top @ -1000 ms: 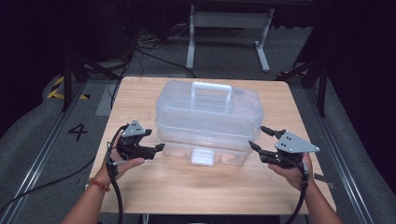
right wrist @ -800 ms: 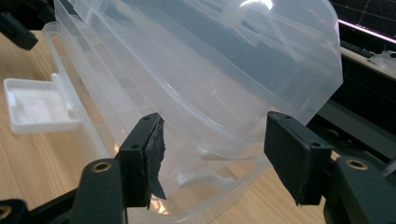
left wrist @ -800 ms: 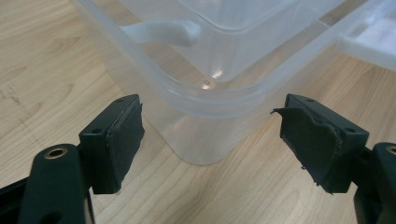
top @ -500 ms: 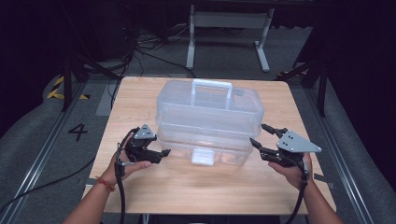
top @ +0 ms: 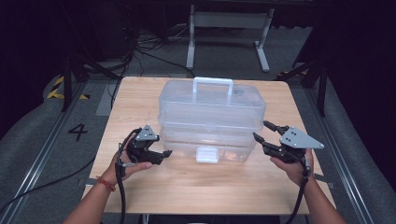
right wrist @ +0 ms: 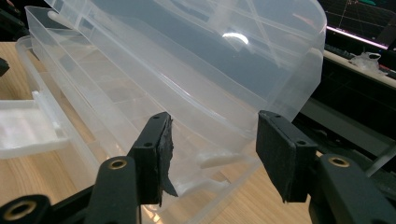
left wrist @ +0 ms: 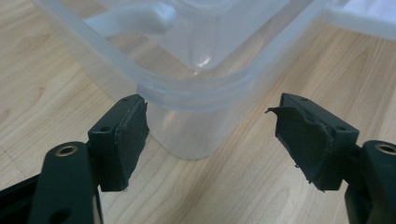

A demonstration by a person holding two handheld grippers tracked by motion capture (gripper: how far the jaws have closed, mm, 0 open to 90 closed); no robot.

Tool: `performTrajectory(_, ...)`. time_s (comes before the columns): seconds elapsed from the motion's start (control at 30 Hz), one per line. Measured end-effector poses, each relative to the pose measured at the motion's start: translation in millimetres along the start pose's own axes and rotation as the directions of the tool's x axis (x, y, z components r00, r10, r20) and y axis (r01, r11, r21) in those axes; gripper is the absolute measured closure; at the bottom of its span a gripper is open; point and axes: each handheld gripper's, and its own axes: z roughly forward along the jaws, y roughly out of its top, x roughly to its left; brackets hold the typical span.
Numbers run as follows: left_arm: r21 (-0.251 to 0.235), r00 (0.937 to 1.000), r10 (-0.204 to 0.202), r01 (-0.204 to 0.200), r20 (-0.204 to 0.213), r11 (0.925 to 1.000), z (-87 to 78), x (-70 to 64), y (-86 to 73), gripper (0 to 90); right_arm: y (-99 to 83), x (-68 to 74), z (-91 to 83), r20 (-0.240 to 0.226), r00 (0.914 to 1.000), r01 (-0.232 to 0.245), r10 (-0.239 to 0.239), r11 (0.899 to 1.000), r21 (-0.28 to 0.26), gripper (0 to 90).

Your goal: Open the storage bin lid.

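Here, at a wooden table (top: 140, 98), two hand-held grippers close in on a clear plastic box.

Box: the clear plastic box (top: 212, 109) stands near the middle of the tabletop, a little toward the near edge, its white carrying handle (top: 213, 83) upright on the lid and its front latch (top: 207, 154) facing the person.

Lid: in the right gripper view the lid (right wrist: 196, 51) appears to stand slightly off the lower tray at that corner; from above I cannot tell whether the latch is fastened.

Left gripper: the left gripper (top: 163, 153) sits at the box's near left corner, jaws wide apart and empty; in its own view the rounded corner (left wrist: 205, 119) lies between the jaws, untouched.

Right gripper: the right gripper (top: 265, 131) is at the box's near right corner, jaws likewise wide and holding nothing, the corner just beyond them.

Done: both tools are brought into place beside the box.

Left: by the look of it everything else, since no grip is taken and the box rests flat on the tabletop.
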Motion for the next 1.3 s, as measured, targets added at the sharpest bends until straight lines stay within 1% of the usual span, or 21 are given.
performTrajectory(0.03, -0.001, 0.9999, -0.010, 0.010, -0.006, 1.0000, -1.2, -0.2, 0.9, 25.3, 0.2, 0.0, 0.0, 0.001, 1.0000, 0.006, -0.006, 1.000, -0.001, 47.3)
performTrajectory(0.07, -0.010, 0.9999, -0.007, 0.006, -0.015, 0.9999, -2.5, 0.2, 1.6, 24.2, 0.5, 0.1, -0.3, 0.006, 0.9999, 0.010, -0.010, 1.000, -0.002, 47.8)
performTrajectory(0.1, -0.029, 0.9998, -0.008, 0.007, -0.018, 0.9995, -4.2, 0.4, 2.1, 24.9, 0.9, 0.4, -0.4, 0.012, 0.9999, 0.011, -0.011, 1.000, -0.007, 48.2)
performTrajectory(0.13, -0.036, 0.9997, -0.014, 0.014, -0.018, 0.9992, -5.9, 0.0, 2.8, 25.3, 1.3, 0.5, -0.5, 0.012, 0.9998, 0.016, -0.016, 1.000, -0.009, 48.5)
performTrajectory(0.23, -0.065, 0.9995, -0.005, 0.003, -0.032, 0.9979, -11.1, -1.1, 5.3, 25.0, 2.9, 0.2, -0.8, 0.016, 0.9995, 0.028, -0.028, 1.000, -0.010, 49.1)
performTrajectory(0.27, -0.071, 0.9993, -0.010, 0.007, -0.036, 0.9975, -12.2, -1.3, 6.3, 24.9, 3.3, -0.2, -0.6, 0.020, 0.9994, 0.030, -0.030, 0.999, -0.014, 49.1)
performTrajectory(0.37, -0.083, 0.9988, -0.007, 0.003, -0.049, 0.9965, -13.7, -1.1, 9.7, 24.4, 6.9, -2.9, -0.4, 0.019, 0.9995, 0.025, -0.025, 1.000, -0.017, 49.3)
performTrajectory(0.4, -0.078, 0.9991, -0.008, 0.004, -0.043, 0.9969, -13.7, -0.8, 10.7, 24.2, 8.6, -3.5, -0.1, 0.024, 0.9995, 0.020, -0.020, 1.000, -0.020, 49.3)
performTrajectory(0.47, -0.087, 0.9989, -0.003, -0.001, -0.048, 0.9962, -13.0, -1.2, 12.5, 24.4, 12.0, -5.4, 1.1, 0.034, 0.9992, 0.023, -0.022, 0.999, -0.027, 49.3)
performTrajectory(0.57, -0.085, 0.9988, 0.008, -0.012, -0.049, 0.9963, -11.7, -1.4, 14.2, 24.8, 15.4, -7.5, 2.9, 0.040, 0.9991, 0.019, -0.017, 0.999, -0.030, 49.3)
performTrajectory(0.63, -0.083, 0.9990, 0.011, -0.015, -0.044, 0.9964, -10.0, -2.5, 15.1, 25.0, 17.6, -8.7, 4.5, 0.045, 0.9986, 0.028, -0.026, 0.999, -0.025, 49.1)
performTrajectory(0.67, -0.082, 0.9986, 0.023, -0.027, -0.047, 0.9962, -9.1, -3.0, 15.5, 25.0, 19.5, -9.5, 5.6, 0.052, 0.9981, 0.034, -0.033, 0.999, -0.027, 49.2)
performTrajectory(0.77, -0.084, 0.9976, 0.033, -0.038, -0.061, 0.9958, -8.6, -4.5, 15.9, 24.7, 22.7, -13.0, 7.7, 0.059, 0.9979, 0.029, -0.027, 0.999, -0.031, 49.3)
performTrajectory(0.83, -0.090, 0.9981, 0.025, -0.030, -0.056, 0.9955, -8.8, -5.3, 15.5, 26.7, 24.2, -15.2, 10.2, 0.074, 0.9970, 0.027, -0.024, 0.999, -0.036, 50.6)
performTrajectory(0.9, -0.091, 0.9983, 0.025, -0.030, -0.053, 0.9954, -9.1, -5.6, 15.2, 28.9, 24.6, -16.1, 11.0, 0.077, 0.9967, 0.028, -0.025, 0.999, -0.033, 50.8)
performTrajectory(0.97, -0.083, 0.9972, 0.043, -0.048, -0.062, 0.9953, -10.1, -5.9, 15.3, 29.2, 25.6, -18.5, 12.9, 0.093, 0.9954, 0.028, -0.025, 0.999, -0.031, 51.5)
performTrajectory(1.07, -0.093, 0.9972, 0.046, -0.051, -0.059, 0.9944, -10.9, -6.9, 15.5, 31.0, 26.2, -20.2, 14.1, 0.099, 0.9950, 0.020, -0.016, 0.999, -0.033, 52.1)
performTrajectory(1.1, -0.090, 0.9968, 0.056, -0.061, -0.057, 0.9940, -11.3, -7.0, 15.7, 31.4, 26.6, -19.9, 14.4, 0.107, 0.9940, 0.026, -0.022, 0.999, -0.035, 52.7)
performTrajectory(1.17, -0.087, 0.9960, 0.058, -0.064, -0.067, 0.9941, -11.0, -8.2, 16.0, 32.1, 27.5, -18.9, 14.7, 0.122, 0.9919, 0.041, -0.037, 0.998, -0.037, 53.6)
performTrajectory(1.27, -0.081, 0.9946, 0.065, -0.071, -0.081, 0.9941, -11.2, -8.1, 16.2, 35.0, 28.5, -18.5, 14.5, 0.136, 0.9901, 0.042, -0.036, 0.998, -0.043, 55.2)
performTrajectory(1.3, -0.081, 0.9949, 0.063, -0.069, -0.078, 0.9943, -11.1, -8.1, 16.0, 35.5, 28.7, -18.8, 14.3, 0.139, 0.9896, 0.042, -0.035, 0.998, -0.045, 56.4)
